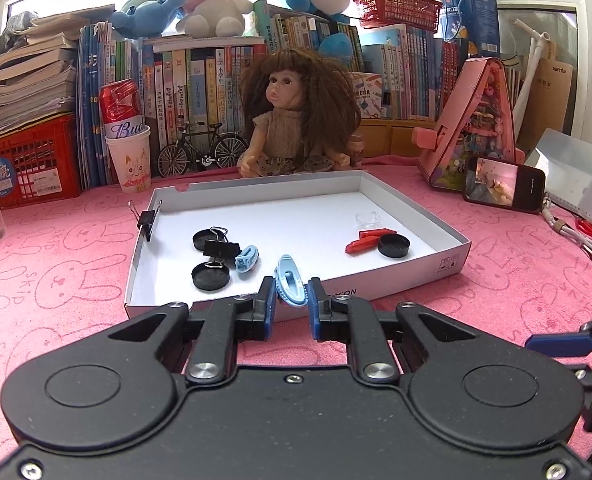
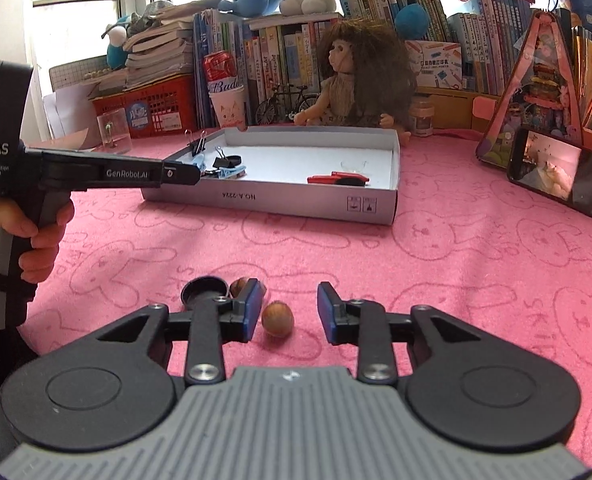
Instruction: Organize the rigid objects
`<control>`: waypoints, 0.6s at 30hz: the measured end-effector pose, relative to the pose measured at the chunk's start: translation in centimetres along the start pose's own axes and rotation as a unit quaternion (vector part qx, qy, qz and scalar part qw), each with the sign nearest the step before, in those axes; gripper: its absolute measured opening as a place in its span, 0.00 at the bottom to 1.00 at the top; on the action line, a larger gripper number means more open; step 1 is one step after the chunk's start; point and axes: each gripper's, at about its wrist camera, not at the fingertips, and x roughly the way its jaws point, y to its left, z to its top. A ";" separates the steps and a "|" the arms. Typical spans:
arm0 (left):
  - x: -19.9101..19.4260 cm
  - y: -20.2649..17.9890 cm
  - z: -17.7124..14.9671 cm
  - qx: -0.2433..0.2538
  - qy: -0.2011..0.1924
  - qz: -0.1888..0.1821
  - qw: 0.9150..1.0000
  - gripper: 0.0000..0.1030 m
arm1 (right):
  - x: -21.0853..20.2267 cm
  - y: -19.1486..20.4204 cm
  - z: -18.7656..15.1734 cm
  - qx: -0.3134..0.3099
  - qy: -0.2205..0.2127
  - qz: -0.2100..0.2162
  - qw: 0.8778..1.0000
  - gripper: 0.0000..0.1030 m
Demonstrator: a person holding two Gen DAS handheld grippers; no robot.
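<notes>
Nearest the left wrist lens, the left gripper (image 1: 291,300) has its jaws clamped on a pale blue clip (image 1: 291,285), held just above the near wall of the white box (image 1: 416,276) that stands on the pink cloth (image 1: 55,280). Inside the box lie a second blue clip (image 1: 246,258), a black binder clip (image 1: 220,247) among black round caps (image 1: 210,276), another binder clip (image 1: 148,222) on the left wall, and, to the right, red pieces (image 1: 366,241) beside a further black cap (image 1: 394,245). The step in hand appears to be carrying the clip in; the next move probably calls for advancing over the wall, toward its blue partner, then parting the jaws. The right wrist view adds what the left cannot show: the right gripper (image 2: 289,312), jaws apart and empty, low over the cloth with a brown nut (image 2: 277,319) between its fingers, a second nut (image 2: 239,286) and a black cap (image 2: 203,290) just beyond the left finger, all well outside the box. Its blue pad alone enters the left view.
</notes>
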 end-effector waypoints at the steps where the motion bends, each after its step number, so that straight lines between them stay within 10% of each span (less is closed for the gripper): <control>1: 0.0 0.0 0.0 0.000 0.000 -0.001 1.000 0.15 | 0.1 0.1 -0.1 -0.001 0.004 0.001 1.000 0.48; 6: -0.2 0.0 0.0 0.000 0.000 -0.001 1.000 0.15 | 0.5 0.5 -0.6 -0.007 0.015 0.001 1.000 0.22; 18: 0.1 0.2 0.7 -0.004 -0.007 0.004 1.000 0.15 | 1.6 -0.2 2.3 0.001 -0.022 -0.023 1.000 0.21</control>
